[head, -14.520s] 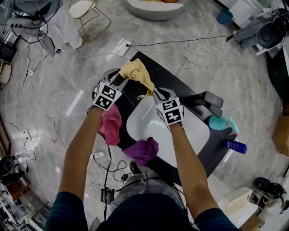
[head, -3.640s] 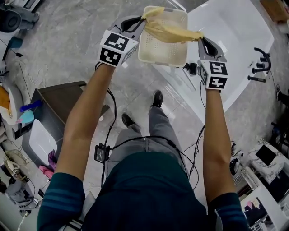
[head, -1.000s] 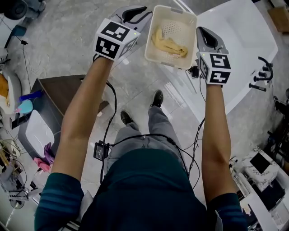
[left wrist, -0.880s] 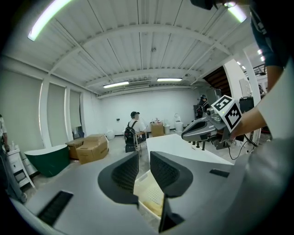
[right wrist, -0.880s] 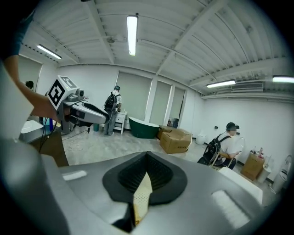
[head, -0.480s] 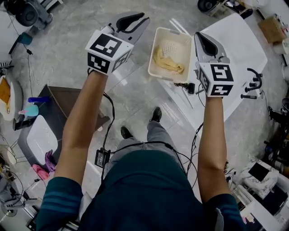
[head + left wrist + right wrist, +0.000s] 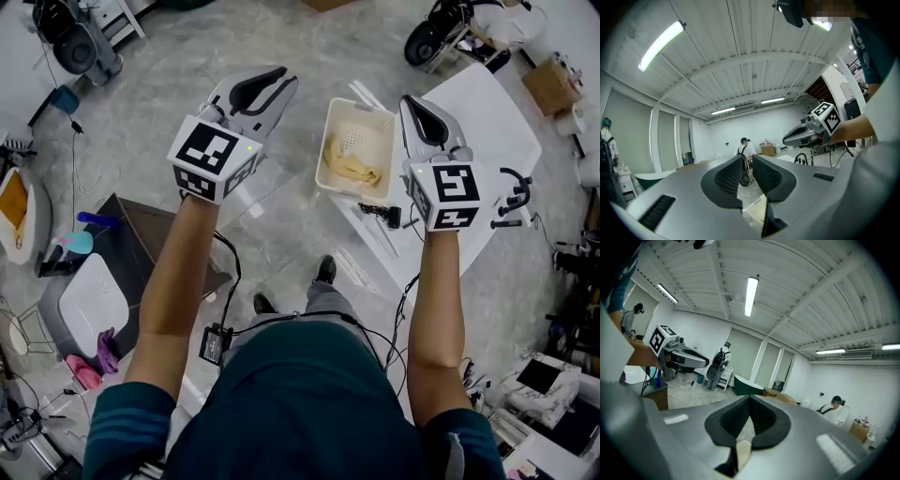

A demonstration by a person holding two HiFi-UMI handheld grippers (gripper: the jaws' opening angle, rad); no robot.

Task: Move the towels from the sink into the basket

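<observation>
Flanking the basket point(image 7: 327, 155) with the yellow towel point(image 7: 352, 169) in it, your left gripper point(image 7: 269, 84), jaws just closing yet narrowly apart, and right gripper point(image 7: 417, 106), jaws pressed together, both empty, next need the purple towel point(image 7: 105, 348) at the sink point(image 7: 89, 300)

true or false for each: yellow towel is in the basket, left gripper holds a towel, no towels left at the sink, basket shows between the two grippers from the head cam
1. The yellow towel lies in the basket. True.
2. The left gripper holds a towel. False: its jaws, which have just been closing, stand a little apart with nothing between them.
3. No towels are left at the sink. False: a purple towel and a pink towel are at its edge.
4. In the head view the basket shows between the left gripper and the right gripper. True.
</observation>
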